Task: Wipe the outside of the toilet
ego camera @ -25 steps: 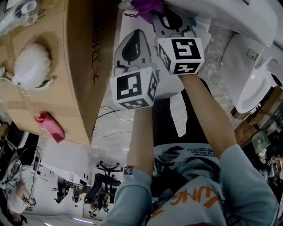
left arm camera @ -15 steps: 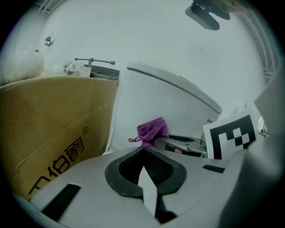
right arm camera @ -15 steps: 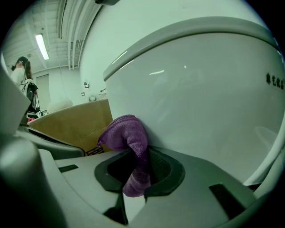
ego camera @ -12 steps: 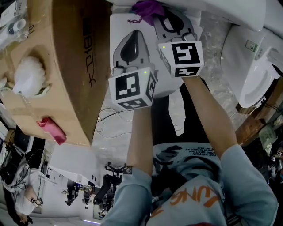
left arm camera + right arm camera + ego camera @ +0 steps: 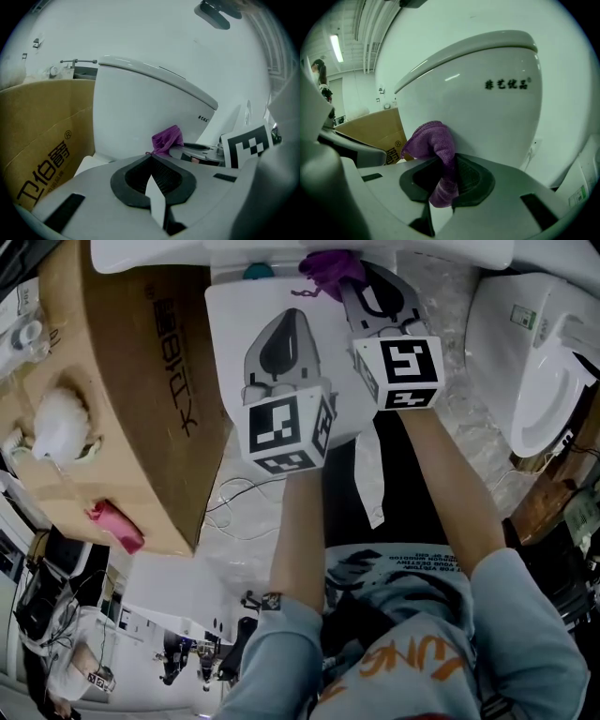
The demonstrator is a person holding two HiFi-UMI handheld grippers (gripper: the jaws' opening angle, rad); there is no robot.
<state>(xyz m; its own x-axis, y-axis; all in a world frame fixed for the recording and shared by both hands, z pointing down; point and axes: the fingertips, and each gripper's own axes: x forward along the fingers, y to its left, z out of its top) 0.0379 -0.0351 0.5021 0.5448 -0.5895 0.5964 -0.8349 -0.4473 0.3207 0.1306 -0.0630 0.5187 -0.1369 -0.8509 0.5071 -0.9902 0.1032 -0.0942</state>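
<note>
at far left, a brown cardboard box (image 5: 141, 399) with dark printed characters on its side, a white fluffy object (image 5: 58, 426), possibly a brush head, and a pink item (image 5: 117, 524) lying on its upper face. just right of the box, the left gripper (image 5: 151, 161), jaws pressed together on nothing, held over a white platform (image 5: 225, 343) at the foot of the toilet (image 5: 140, 103), tips near the porcelain but apart from it. next over, the right gripper (image 5: 443, 165), clamped tight on a purple cloth (image 5: 433, 143), the bunched fold up against the toilet's curved outer wall, below the closed lid and left of a short line of dark print. from the head view, both grippers side by side, marker cubes (image 5: 286, 432) nearest the person's bare forearms, the right one reaching slightly further forward than the left, the cloth at the very edge of the bowl. at far right, a second white toilet (image 5: 534, 362) with a small label on it, well apart from the cloth and both grippers.
</note>
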